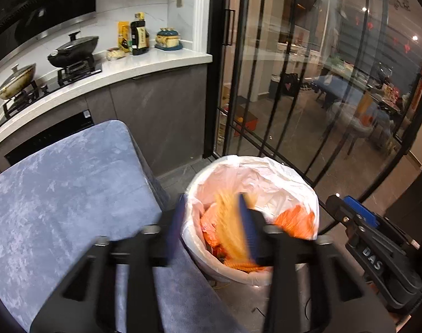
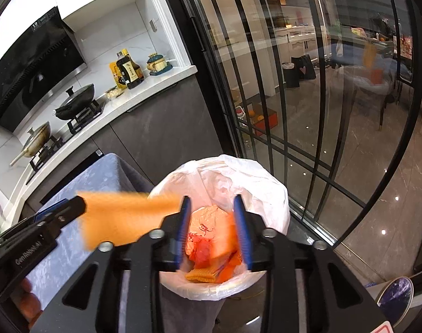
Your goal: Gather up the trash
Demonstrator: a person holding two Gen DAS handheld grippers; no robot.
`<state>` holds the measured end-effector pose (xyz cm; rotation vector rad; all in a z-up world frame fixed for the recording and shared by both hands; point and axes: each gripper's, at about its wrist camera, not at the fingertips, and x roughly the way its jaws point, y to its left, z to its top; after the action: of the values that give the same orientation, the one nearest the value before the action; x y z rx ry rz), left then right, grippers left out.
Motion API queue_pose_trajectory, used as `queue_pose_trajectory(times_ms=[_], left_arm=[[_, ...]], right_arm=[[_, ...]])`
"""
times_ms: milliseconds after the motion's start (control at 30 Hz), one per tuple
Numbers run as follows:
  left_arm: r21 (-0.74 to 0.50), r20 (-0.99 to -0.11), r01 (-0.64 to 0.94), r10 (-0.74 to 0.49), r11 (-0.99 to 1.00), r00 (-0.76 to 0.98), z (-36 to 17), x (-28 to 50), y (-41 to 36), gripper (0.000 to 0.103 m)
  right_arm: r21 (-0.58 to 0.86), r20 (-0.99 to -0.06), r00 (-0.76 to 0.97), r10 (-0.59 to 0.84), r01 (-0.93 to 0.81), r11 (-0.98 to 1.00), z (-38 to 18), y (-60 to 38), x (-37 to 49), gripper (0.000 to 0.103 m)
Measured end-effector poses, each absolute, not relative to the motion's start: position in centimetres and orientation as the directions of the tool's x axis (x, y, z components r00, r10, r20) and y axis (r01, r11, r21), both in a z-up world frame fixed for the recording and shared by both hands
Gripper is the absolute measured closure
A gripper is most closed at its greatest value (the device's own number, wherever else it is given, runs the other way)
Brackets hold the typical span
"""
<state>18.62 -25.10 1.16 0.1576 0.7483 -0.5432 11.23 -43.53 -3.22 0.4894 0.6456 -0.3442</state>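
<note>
A white trash bin [image 1: 199, 183] lined with a white bag stands on the floor beside a blue stool; it also shows in the right wrist view [image 2: 266, 188]. Orange wrappers [image 1: 297, 222] lie inside it. My left gripper [image 1: 211, 230] is open over the bin's left rim, and a blurred orange-yellow wrapper [image 1: 230, 230] is between its fingers, moving. In the right wrist view this wrapper [image 2: 119, 219] hangs at the left gripper's tip, beside the bin. My right gripper [image 2: 213, 230] is open above the bin, and another blurred orange piece [image 2: 224, 238] drops between its fingers.
A blue velvet stool [image 1: 58, 194] is left of the bin. Behind it runs a kitchen counter [image 1: 155, 63] with pans, bottles and a stove. Black-framed glass doors [image 1: 294, 97] stand behind and right of the bin. A round blue object [image 2: 396, 291] lies on the floor at right.
</note>
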Motion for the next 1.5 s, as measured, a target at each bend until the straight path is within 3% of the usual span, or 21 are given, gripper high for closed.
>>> queue_pose_trajectory(times_ms=[133,500,767,900,1067,1500], left_arm=[[-0.036,-0.671,0.516,-0.404,0.856,0.622,1.3,18.5,-25.0,0.044],[-0.048,-0.682,0.491,-0.388,0.870,0.620,1.1,18.7,-24.0,0.044],[-0.051,-0.672,0.462,-0.373,0.885,0.639,1.9,18.5,-21.8,0.030],[-0.039,-0.672,0.447,-0.355,0.894,0.650,2.1,18.0,-20.5,0.030],[-0.025,-0.670,0.427,-0.333,0.904,0.664,2.1,16.8,-18.5,0.022],[0.035,-0.686,0.395,-0.266,0.918,0.678,1.4,12.8,-15.1,0.014]], right_arm=[[0.327,-0.636,0.756,-0.154,0.445,0.833,-2.9,-43.4,11.2,0.061],[0.326,-0.622,0.769,-0.150,0.429,0.842,-2.4,-42.7,11.1,0.048],[0.296,-0.610,0.776,-0.163,0.413,0.861,-1.4,-41.3,10.4,0.041],[0.283,-0.605,0.778,-0.169,0.408,0.868,-0.8,-40.3,9.6,0.029],[0.280,-0.612,0.774,-0.160,0.401,0.872,-0.6,-38.8,8.4,0.021],[0.221,-0.658,0.739,-0.141,0.369,0.903,-1.2,-34.4,5.1,0.016]])
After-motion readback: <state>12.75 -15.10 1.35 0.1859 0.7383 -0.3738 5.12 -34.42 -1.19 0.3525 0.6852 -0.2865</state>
